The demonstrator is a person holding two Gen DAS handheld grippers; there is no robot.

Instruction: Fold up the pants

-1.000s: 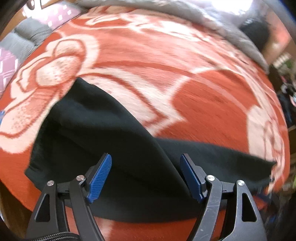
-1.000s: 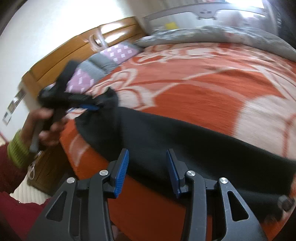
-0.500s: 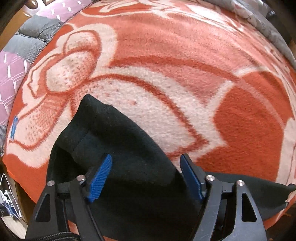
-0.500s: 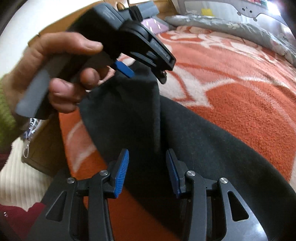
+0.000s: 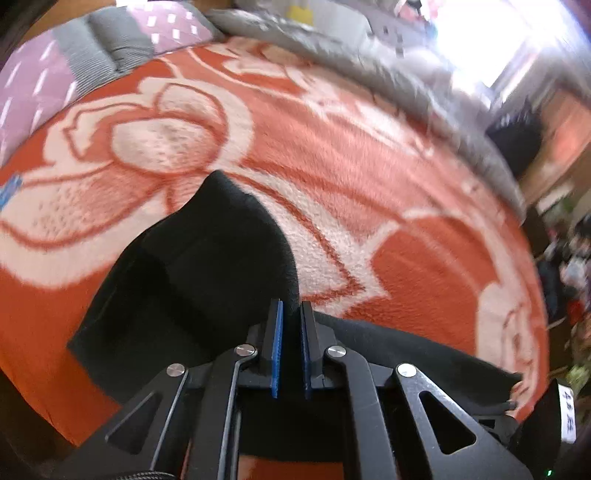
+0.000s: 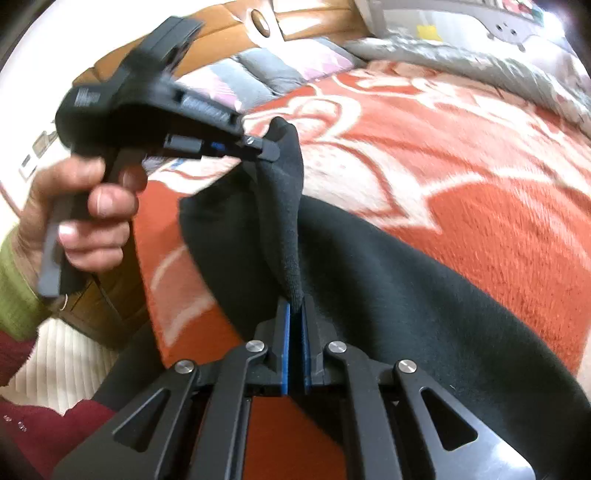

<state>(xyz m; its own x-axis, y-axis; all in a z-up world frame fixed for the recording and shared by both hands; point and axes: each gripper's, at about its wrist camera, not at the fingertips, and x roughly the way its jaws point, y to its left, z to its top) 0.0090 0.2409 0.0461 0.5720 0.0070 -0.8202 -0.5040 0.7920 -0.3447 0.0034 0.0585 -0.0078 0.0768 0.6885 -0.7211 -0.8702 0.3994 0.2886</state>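
Black pants (image 5: 207, 266) lie on an orange and white flowered blanket (image 5: 332, 155) near the bed's front edge. My left gripper (image 5: 291, 314) is shut on a raised fold of the pants' upper edge. In the right wrist view the pants (image 6: 406, 280) stretch to the right. My right gripper (image 6: 295, 314) is shut on the same raised edge, close to the left gripper (image 6: 258, 147), which a hand holds at the upper left. The fabric is lifted into a ridge between the two grippers.
Grey and purple pillows (image 6: 266, 74) lie against a wooden headboard (image 6: 295, 22). A grey quilt (image 5: 369, 74) lies along the bed's far side. The bed edge (image 6: 122, 295) drops off at the lower left. Dark furniture (image 5: 517, 136) stands at the right.
Both grippers have gone from open to shut on the pants' edge. The left gripper has lifted its fold upward and the fabric between the grippers has risen.
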